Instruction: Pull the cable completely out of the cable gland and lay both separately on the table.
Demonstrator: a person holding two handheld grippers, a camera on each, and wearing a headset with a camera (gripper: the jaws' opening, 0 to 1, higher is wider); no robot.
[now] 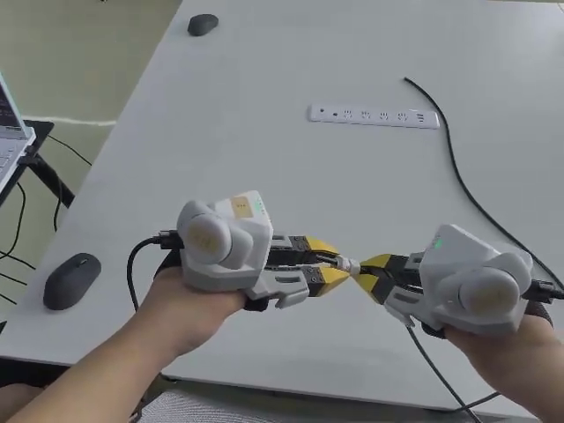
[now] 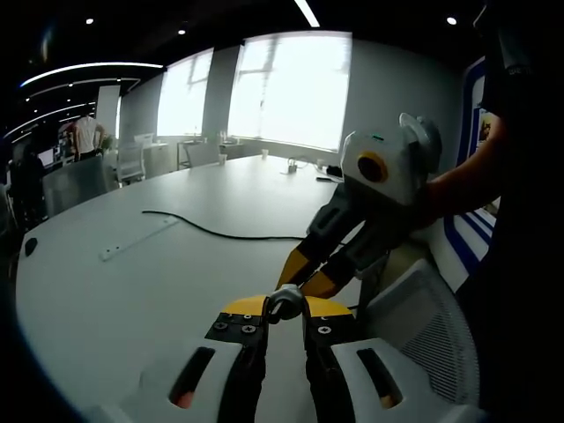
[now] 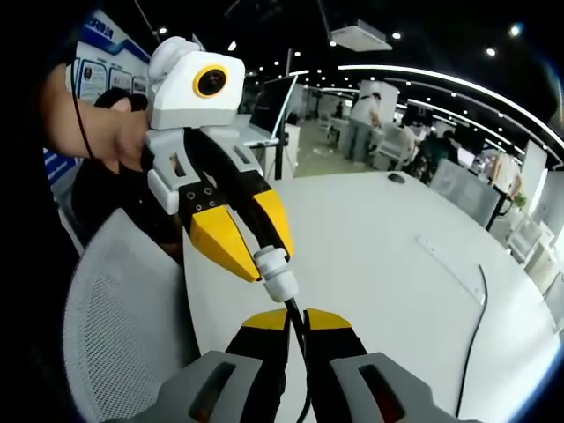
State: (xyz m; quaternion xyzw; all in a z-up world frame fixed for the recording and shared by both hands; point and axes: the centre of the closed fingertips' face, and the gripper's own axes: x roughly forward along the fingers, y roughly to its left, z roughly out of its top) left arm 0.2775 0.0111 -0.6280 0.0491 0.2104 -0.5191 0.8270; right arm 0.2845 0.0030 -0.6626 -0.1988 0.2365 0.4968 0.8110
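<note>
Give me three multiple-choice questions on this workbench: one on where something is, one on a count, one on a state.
1. Where is the power strip?
A. Flat on the table
B. On the floor
C. In a hand-held gripper

2. How many computer mice lie on the table?
A. One
B. Two
C. Four

3. What is the left hand-held gripper shut on?
A. The power strip
B. Nothing
C. The cable gland

Answers:
1 A: the head view shows it lying on the far part of the tabletop.
2 B: the near mouse sits by the left edge and the far mouse at the far end.
3 C: the right gripper view shows its yellow jaws closed on the gland, with the cable running from it into the right hand-held gripper.
</note>
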